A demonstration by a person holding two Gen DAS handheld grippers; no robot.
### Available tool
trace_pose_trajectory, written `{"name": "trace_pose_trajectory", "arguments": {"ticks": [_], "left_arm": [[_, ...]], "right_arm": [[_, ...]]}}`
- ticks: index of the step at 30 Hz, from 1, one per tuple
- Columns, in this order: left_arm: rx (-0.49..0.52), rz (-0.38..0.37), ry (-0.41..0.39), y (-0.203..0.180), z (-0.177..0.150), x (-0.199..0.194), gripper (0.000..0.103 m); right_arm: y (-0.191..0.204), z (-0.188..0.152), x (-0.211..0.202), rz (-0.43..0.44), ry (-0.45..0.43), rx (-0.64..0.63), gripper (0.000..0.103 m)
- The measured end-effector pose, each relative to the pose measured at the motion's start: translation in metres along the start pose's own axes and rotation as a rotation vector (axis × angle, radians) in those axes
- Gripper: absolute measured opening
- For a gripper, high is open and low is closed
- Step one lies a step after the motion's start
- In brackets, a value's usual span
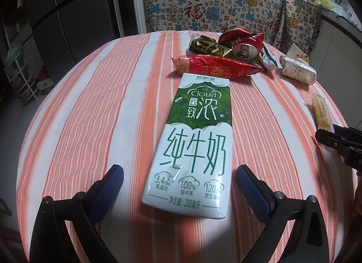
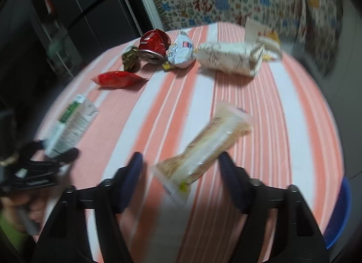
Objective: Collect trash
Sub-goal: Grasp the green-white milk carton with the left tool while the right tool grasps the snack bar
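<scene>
Left wrist view: left tongs (image 1: 179, 175) spread wide, blue pads either side of the near end of a flattened milk carton (image 1: 194, 140), no pad contact visible. Carton lies flat on the striped counter (image 1: 90, 109), green-and-white print up, long axis running near to far. Beyond its far end: red snack packet (image 1: 215, 67), just beside or touching the carton edge, can't tell which. Behind that a crushed red can (image 1: 243, 46), open end facing the camera, a gold-green foil wrapper (image 1: 209, 46) to its left, and a silver wrapper (image 1: 270, 59) partly hidden behind the can. Far right: crumpled white patterned paper box (image 1: 297, 70). Right edge: yellowish sealed snack bar (image 1: 321, 113), near end covered by the right tongs (image 1: 339, 138), which are cut off by the frame.

Right wrist view: motion-blurred throughout, print unreadable. Right tongs (image 2: 181, 180) spread, straddling the near half of the snack bar (image 2: 203, 147); contact not resolvable through blur. Bar lies diagonally on the counter (image 2: 294, 115). Left side: milk carton (image 2: 70, 124), near end between the fingers of the left tongs (image 2: 57, 152), mostly cut off at the frame edge. Far: red packet (image 2: 117, 78), foil wrapper (image 2: 130, 59), can (image 2: 153, 45), silver wrapper (image 2: 181, 52), paper box (image 2: 233, 58). Blue rim (image 2: 339, 213) at lower right, object unidentifiable.
</scene>
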State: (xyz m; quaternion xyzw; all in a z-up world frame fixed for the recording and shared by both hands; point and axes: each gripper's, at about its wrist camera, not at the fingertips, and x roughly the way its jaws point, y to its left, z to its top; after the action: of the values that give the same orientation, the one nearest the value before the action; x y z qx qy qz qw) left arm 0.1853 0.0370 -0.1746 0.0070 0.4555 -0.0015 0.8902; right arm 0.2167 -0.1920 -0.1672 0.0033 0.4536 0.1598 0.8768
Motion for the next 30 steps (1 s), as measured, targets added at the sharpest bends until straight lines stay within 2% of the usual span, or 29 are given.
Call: {"name": "trace_pose_trajectory", "arguments": {"ticks": [1,4,6,9,13,14,18,22,24,26,27,28,29,30], "left_arm": [[0.000,0.000,0.000,0.000,0.000,0.000,0.102],[0.001,0.000,0.000,0.000,0.001,0.000,0.102],[0.002,0.001,0.001,0.000,0.000,0.000,0.102],[0.002,-0.001,0.001,0.001,0.001,0.000,0.102],[0.076,-0.096,0.047,0.001,0.003,-0.008,0.101],[0.097,-0.108,0.039,0.000,0.005,-0.015,0.101],[0.195,-0.069,-0.010,-0.009,0.023,-0.042,0.101],[0.251,-0.030,0.066,-0.022,0.041,-0.027,0.101],[0.265,0.003,0.113,-0.024,0.043,-0.011,0.101],[0.258,0.030,0.164,-0.021,0.043,0.004,0.098],[0.245,0.037,0.173,-0.019,0.044,0.006,0.084],[0.228,0.027,0.175,-0.017,0.044,0.006,0.070],[0.200,-0.005,0.186,-0.013,0.044,0.005,0.050],[0.167,-0.028,0.186,-0.009,0.045,0.003,0.049]], "right_arm": [[0.000,0.000,-0.001,0.000,0.014,-0.020,0.047],[-0.003,-0.006,-0.011,0.048,0.098,-0.107,0.043],[-0.010,-0.013,-0.020,0.010,0.122,-0.166,0.042],[-0.033,-0.017,-0.033,0.004,0.104,-0.125,0.049],[-0.043,-0.012,-0.046,0.049,0.065,-0.083,0.072],[-0.043,-0.010,-0.048,0.055,0.060,-0.074,0.073],[-0.043,0.003,-0.040,0.063,0.056,-0.006,0.074],[-0.033,0.015,-0.023,0.026,0.085,-0.011,0.073],[-0.032,0.016,-0.016,0.010,0.106,-0.004,0.068],[-0.032,0.015,-0.010,-0.005,0.126,-0.010,0.054],[-0.033,0.013,-0.009,-0.006,0.127,-0.004,0.033],[-0.035,0.012,-0.011,-0.003,0.118,0.008,0.016],[-0.037,0.012,-0.014,0.010,0.107,0.018,0.016],[-0.038,0.011,-0.020,0.021,0.096,0.017,0.015]]}}
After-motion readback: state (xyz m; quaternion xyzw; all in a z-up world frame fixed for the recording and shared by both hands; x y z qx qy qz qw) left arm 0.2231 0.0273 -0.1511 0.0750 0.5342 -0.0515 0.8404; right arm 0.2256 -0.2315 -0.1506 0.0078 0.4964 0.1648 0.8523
